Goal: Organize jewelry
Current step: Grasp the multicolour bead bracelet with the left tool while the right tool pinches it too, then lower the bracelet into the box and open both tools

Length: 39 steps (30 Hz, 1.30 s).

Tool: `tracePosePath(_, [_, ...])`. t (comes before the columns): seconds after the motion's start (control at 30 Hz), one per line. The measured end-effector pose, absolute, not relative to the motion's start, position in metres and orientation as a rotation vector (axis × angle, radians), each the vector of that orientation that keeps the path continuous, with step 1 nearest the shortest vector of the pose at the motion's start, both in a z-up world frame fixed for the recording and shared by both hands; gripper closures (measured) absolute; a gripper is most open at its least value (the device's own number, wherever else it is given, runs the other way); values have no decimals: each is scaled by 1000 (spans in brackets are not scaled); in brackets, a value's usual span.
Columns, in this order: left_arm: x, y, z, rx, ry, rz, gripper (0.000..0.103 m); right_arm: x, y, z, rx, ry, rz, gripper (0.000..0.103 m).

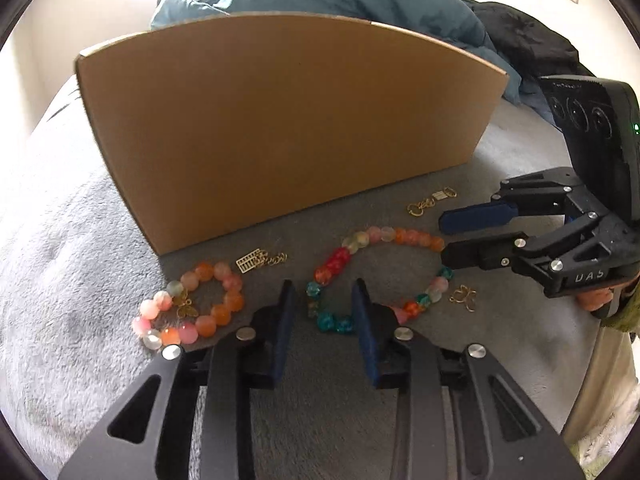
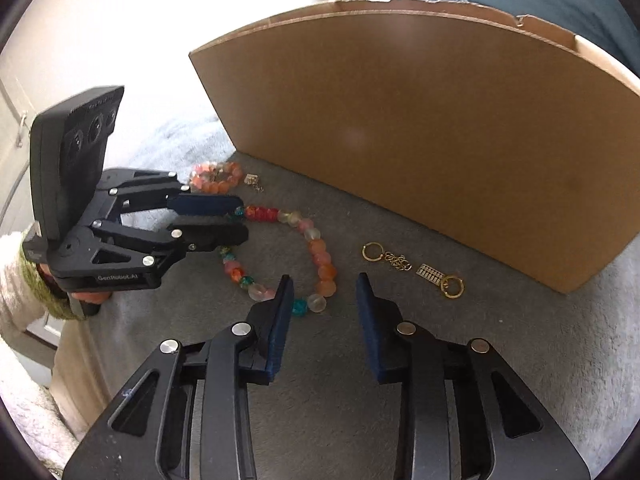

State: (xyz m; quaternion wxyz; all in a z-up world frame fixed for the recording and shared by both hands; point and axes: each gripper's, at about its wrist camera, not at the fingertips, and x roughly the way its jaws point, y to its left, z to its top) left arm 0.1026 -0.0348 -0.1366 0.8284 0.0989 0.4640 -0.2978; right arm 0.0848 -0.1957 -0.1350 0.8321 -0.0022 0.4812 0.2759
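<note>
**Both tongs spread over the beads on the grey blanket**

In the left wrist view, the left gripper (image 1: 324,300) fills the bottom centre of the frame, its blue-padded fingers spread apart, with the near loop of the long multicoloured bead necklace (image 1: 374,270) lying between and just beyond the tips. The tongs pinch nothing.

The right gripper (image 1: 442,236) enters from the right edge of that view, its jaws parted, with the orange beads at the necklace's right end sitting at its tips; whether a pad touches them cannot be told. In the right wrist view its own fingers stand spread at bottom centre, nothing between them.

At lower left of the left wrist view lies the smaller pink-and-orange bead bracelet (image 1: 190,306) with a gold leaf charm. Just above it, towards the centre, is a gold abacus charm (image 1: 260,261) on a short chain. A gold keyring chain (image 1: 432,200) lies right of centre, near the foot of the cardboard box (image 1: 280,120), which stands upright across the middle. A small gold earring (image 1: 464,297) lies just right of the necklace. Everything rests on the grey blanket (image 1: 60,240).
</note>
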Motion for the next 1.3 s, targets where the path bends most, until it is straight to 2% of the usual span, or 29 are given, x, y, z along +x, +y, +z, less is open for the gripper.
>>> tracePosePath(0.37, [128, -48, -146, 216, 1024, -679, 78, 104, -178, -145, -101, 1079, 672, 79])
tracePosePath(0.43, [129, -47, -144, 227, 1018, -684, 80, 106, -174, -146, -129, 1089, 689, 83])
tracePosePath(0.47, [128, -47, -143, 230, 1015, -687, 81, 106, -173, -146, -143, 1090, 694, 91])
tracePosePath(0.5, [126, -46, -143, 239, 1009, -688, 82, 106, -171, -147, -165, 1094, 700, 93])
tracePosePath(0.53, [125, -47, -142, 249, 1003, -689, 82, 106, -168, -148, -195, 1093, 705, 93])
tracePosePath(0.57, [124, -48, -142, 261, 995, -684, 91, 106, -167, -149, -209, 1091, 707, 94])
tracePosePath(0.6, [119, -47, -143, 269, 992, -678, 93, 106, -165, -149, -214, 1090, 708, 95])
tracePosePath(0.7, [113, -52, -140, 299, 963, -678, 94, 104, -162, -146, -230, 1074, 697, 95])
tracePosePath(0.97, [94, -54, -116, 326, 896, -672, 95, 82, -167, -116, -203, 1000, 645, 96])
tracePosePath(1.3, [61, -39, -34, 313, 708, -663, 94, 53, -174, -36, -204, 838, 624, 96])
